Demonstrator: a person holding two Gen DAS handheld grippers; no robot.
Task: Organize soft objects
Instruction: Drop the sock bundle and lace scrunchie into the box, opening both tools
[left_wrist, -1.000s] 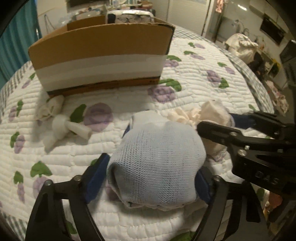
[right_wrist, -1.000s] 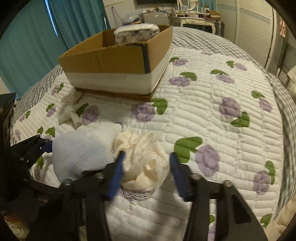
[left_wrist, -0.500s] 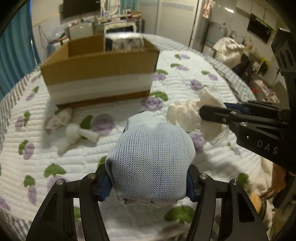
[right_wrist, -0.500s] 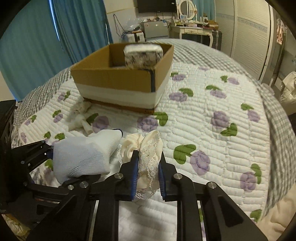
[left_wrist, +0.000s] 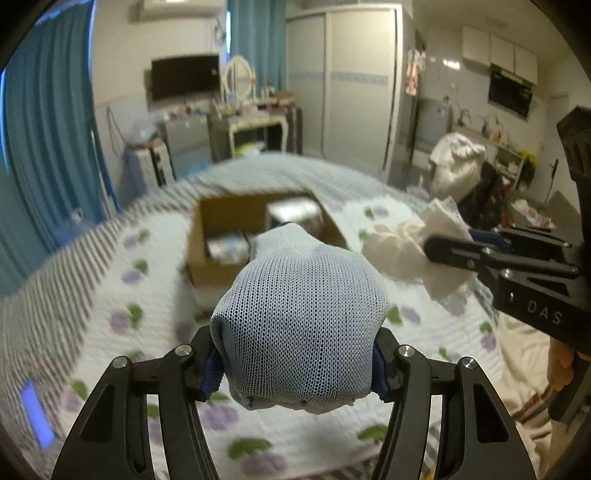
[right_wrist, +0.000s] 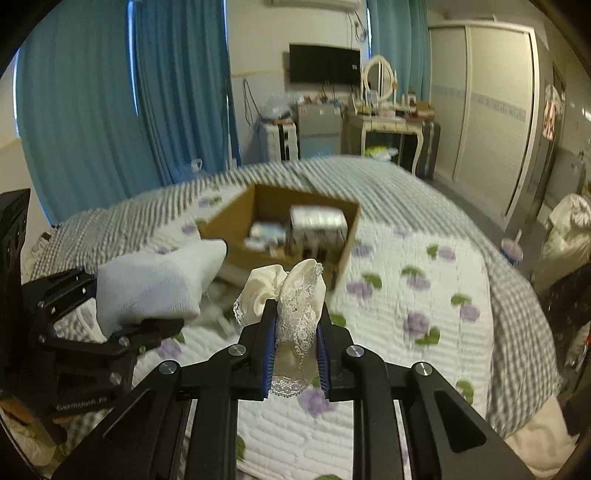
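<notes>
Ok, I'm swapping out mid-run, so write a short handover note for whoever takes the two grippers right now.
Left gripper: shut on the pale blue mesh sock, held above the quilt.
Right gripper: shut on the cream lace sock, also in the air.
Cardboard box stands ahead on the bed, some items already inside.
Done: both picked up. Left: drop both into the box.

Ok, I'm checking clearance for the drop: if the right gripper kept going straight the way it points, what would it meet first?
Probably the cardboard box on the quilt: it lies straight beyond the right gripper and its lace cloth. Depth is unclear.
</notes>
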